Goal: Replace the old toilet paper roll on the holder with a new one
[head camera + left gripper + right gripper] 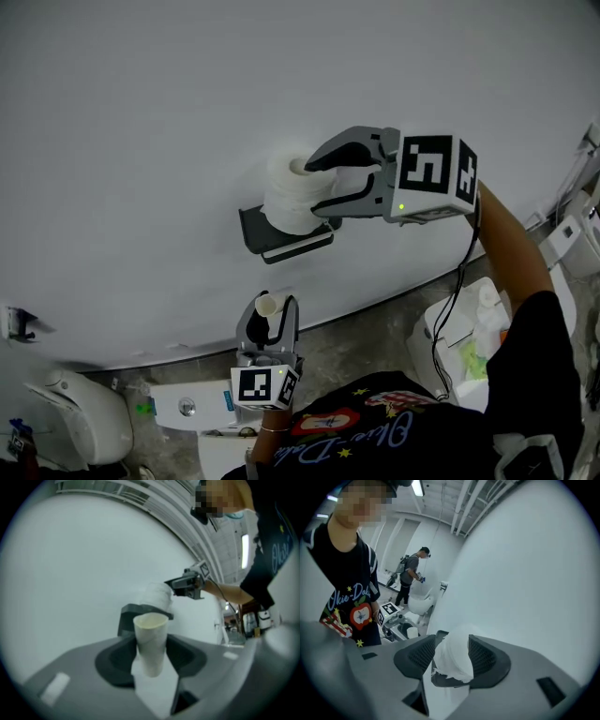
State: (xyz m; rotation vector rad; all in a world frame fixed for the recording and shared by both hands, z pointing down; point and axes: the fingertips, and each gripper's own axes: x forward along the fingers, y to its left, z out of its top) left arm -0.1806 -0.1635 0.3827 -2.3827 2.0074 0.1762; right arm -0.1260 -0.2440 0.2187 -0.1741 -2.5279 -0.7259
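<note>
A full white toilet paper roll [286, 197] sits on the dark wall holder [281, 242]. My right gripper [315, 186] is open, one finger above the roll's near end and one below it; I see no pad pressing on it. In the right gripper view the roll [452, 656] shows in the gap between the jaws, with the holder [440, 679] under it. Lower down, my left gripper [272, 309] is shut on an empty cardboard tube [267, 305]. The tube [151, 641] stands upright between the jaws in the left gripper view, in front of the roll [158, 597].
The pale wall [187, 112] fills most of the head view. A white toilet [66, 412] stands at the bottom left, and a white toilet tank [187, 408] is below my left hand. Another white fixture [459, 347] is at the right. A second person [410, 576] stands far off.
</note>
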